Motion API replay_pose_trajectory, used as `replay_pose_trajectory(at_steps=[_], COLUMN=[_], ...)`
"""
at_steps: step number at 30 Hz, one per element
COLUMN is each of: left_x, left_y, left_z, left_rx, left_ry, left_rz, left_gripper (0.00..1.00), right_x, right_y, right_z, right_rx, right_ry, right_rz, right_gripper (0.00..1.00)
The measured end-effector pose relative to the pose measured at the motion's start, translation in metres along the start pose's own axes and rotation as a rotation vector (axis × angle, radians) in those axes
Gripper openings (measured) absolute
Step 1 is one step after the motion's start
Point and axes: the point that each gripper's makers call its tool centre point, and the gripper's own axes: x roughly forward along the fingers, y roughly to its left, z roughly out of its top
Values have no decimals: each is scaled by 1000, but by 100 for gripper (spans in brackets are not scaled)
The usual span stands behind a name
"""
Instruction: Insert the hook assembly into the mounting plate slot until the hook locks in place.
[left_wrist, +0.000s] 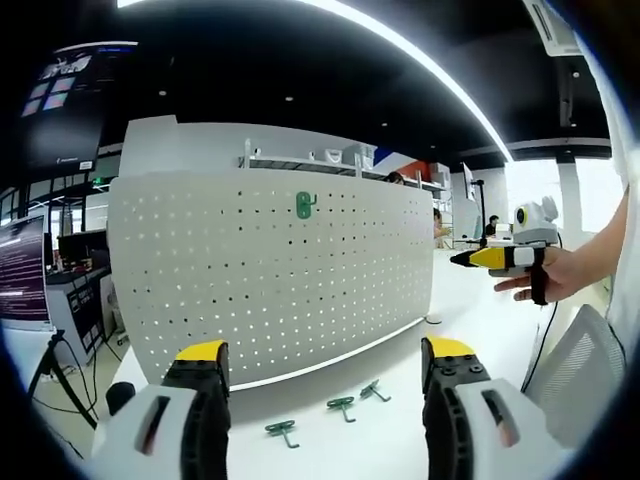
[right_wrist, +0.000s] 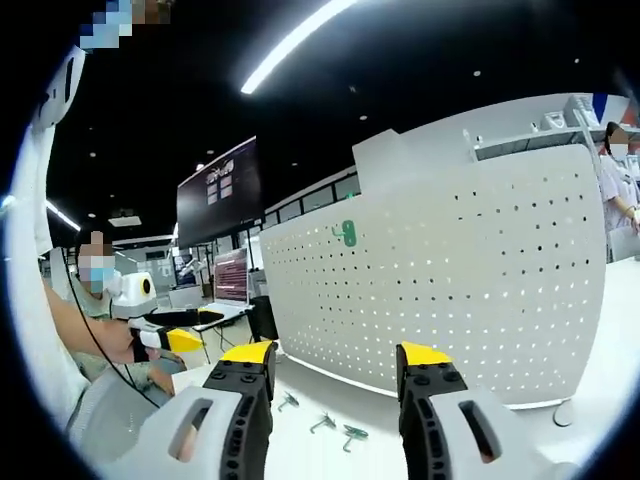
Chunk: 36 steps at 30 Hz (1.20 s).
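The right gripper (right_wrist: 333, 375) hangs over the white table (right_wrist: 610, 400) with its jaws wide apart and nothing between them. A white pegboard (right_wrist: 450, 270) stands on the table. One green hook (right_wrist: 347, 233) sits high on it. Three hooks (right_wrist: 322, 422) lie on the table by its foot. The left gripper (right_wrist: 190, 318) is far left.

pegboard (right_wrist: 470, 270) right end cut off — hooks (right_wrist: 335, 425) tiny

A white table (left_wrist: 470, 300) carries everything. A white pegboard panel (left_wrist: 270, 270) stands upright on it, its foot resting on the tabletop and running across it. In front of the panel's foot, three green hooks (left_wrist: 341, 405) lie loose on the bare white surface in a short row, apart from one another. A small round disc (right_wrist: 566, 412) lies beside the panel's end.
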Motion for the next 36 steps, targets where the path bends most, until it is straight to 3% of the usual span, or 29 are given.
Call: replay_pose_trajectory(at_steps=[14, 36], left_x=[-4, -8], left_y=[-2, 1], left_z=[-5, -10], left_rx=[14, -19], left_ry=[-2, -8], left_rz=[-13, 5], left_gripper=[82, 81], right_x=[-33, -39], right_y=[-2, -2], right_z=[-23, -25], right_rx=[15, -2], right_ry=[32, 42], right_rz=[-45, -55], right_gripper=[49, 48])
